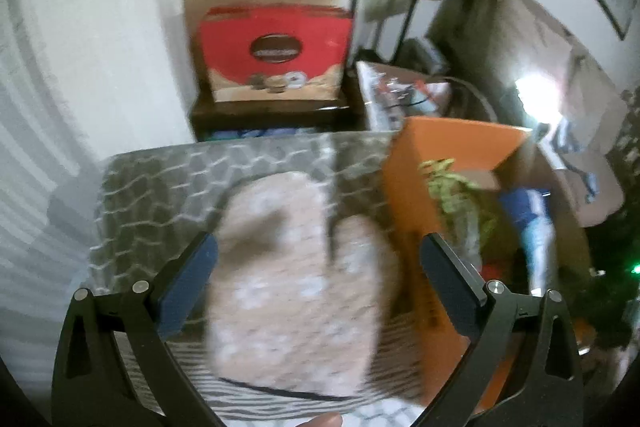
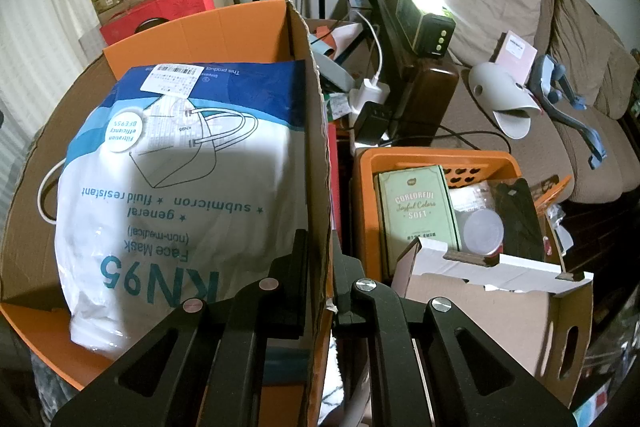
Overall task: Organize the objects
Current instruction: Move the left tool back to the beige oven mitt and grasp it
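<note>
I am holding my right gripper (image 2: 332,279) with fingers clamped on the orange cardboard box's wall (image 2: 316,155); the KN95 mask bag (image 2: 180,187) is lying inside. My left gripper (image 1: 320,267) fingers are standing apart over a pink pouch (image 1: 296,283), not touching it.

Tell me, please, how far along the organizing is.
Done: the mask bag already lies in the box. In hand: the right gripper is shut on the box's side wall, apparently steadying it. Left: the pink pouch lies outside the box, under the open left gripper, not gripped; it probably goes in next.
</note>
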The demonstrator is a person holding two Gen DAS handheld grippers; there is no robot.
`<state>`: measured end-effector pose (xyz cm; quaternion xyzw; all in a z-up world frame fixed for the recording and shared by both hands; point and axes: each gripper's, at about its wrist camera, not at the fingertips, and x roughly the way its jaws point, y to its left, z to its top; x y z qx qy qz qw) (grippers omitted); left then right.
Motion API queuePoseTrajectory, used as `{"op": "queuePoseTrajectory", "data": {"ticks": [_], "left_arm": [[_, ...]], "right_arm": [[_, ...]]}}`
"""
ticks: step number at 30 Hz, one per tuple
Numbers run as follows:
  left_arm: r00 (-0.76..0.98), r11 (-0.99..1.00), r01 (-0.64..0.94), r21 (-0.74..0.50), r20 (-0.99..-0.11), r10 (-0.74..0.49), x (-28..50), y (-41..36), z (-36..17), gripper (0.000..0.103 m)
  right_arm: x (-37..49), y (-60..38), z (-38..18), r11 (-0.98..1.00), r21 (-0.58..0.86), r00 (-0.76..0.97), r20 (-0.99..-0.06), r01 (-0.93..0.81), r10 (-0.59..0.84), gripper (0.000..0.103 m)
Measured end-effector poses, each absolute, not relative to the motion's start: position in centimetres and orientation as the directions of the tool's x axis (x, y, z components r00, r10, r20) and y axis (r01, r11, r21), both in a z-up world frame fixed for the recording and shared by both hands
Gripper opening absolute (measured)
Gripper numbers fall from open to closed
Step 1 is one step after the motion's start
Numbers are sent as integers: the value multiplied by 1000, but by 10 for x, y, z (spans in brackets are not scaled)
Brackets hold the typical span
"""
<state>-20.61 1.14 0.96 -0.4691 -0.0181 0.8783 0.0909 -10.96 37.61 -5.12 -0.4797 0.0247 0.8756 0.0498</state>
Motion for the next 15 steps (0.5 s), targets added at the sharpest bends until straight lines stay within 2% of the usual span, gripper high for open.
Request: {"op": "queuePoseTrajectory", "data": {"ticks": [8,15], "left_arm": [[-530,-994,-71,-87,-840,112,-205,-45,-21,101],[-463,-993,-79,-87,-879,114,-206,-62,-54,101]], "right_arm": [[-109,375,-52,-994,-9,-534,-843,-110,67,7],[-105,372,-56,-994,-12,-531,-844,-111,69,7]]}}
